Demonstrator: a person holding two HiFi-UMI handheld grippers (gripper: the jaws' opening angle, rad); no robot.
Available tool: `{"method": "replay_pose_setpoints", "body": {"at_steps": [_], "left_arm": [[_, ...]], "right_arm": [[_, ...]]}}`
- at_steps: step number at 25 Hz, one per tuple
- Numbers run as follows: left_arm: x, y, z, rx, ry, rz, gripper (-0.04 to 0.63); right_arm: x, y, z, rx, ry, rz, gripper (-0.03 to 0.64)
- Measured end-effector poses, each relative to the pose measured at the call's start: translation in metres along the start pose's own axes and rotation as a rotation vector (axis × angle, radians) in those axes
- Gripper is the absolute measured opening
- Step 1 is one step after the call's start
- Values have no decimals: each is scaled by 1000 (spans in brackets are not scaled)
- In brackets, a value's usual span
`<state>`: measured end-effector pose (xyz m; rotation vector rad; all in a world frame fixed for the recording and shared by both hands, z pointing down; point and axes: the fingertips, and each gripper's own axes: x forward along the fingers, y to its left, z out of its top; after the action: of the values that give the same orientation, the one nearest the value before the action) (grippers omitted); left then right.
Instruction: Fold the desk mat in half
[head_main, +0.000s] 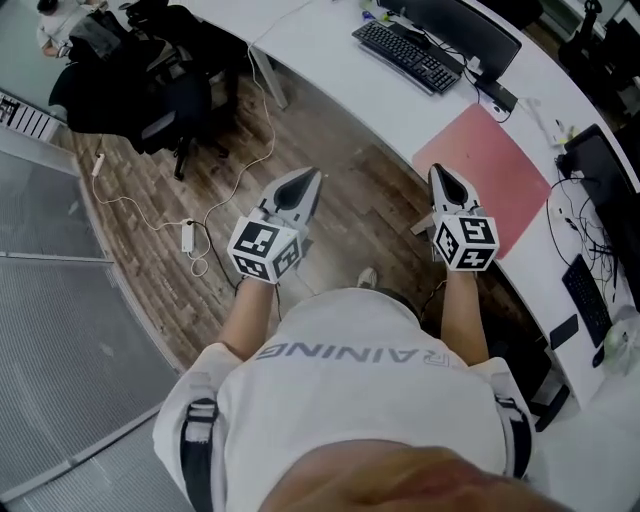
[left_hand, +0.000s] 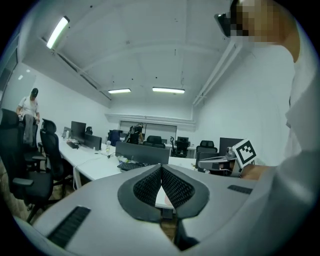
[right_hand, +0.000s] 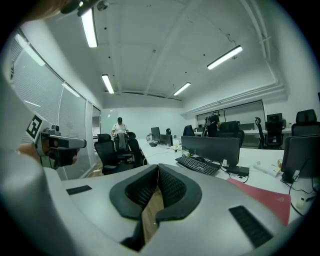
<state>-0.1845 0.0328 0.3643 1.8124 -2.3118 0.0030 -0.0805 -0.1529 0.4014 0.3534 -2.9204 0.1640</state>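
Pink mat (head_main: 490, 175) flat on white surface (head_main: 330, 45), untouched. Right claw (head_main: 441, 172) near mat, left claw (head_main: 311, 176) farther from mat. Both pressed together, empty. Likely best: spread claws, pinch both corners of one mat edge evenly, align edges.

Both grippers were held out in front of the torso (head_main: 350, 400), side by side and apart, pointing forward and a bit below level. Left gripper (head_main: 308, 182): jaws together at the tips, nothing between them. Right gripper (head_main: 441, 175): jaws together too, empty. Left cube (head_main: 265, 250) and right cube (head_main: 466, 243) faced up toward the head. Left forearm (head_main: 250, 312) and right forearm (head_main: 462, 318) were bare and reached forward from the body, roughly parallel.
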Motion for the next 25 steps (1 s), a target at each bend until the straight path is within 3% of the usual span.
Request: {"method": "replay_pose_setpoints", "body": {"at_steps": [6,13,22,25], "left_arm": [[71,-20,3,26,25,-76,28],[128,-20,3,23,58,-170,28],[194,29,4,1,80,-331,28],[221,51,12,5,70,-401,28]], "right_arm": [[5,-66,-6,26,5,-70,25],[11,-105,-12,42,27,-161,24],[47,-121,-5,52,69,-341,24],[64,-118,0,3,110,-415,24]]}}
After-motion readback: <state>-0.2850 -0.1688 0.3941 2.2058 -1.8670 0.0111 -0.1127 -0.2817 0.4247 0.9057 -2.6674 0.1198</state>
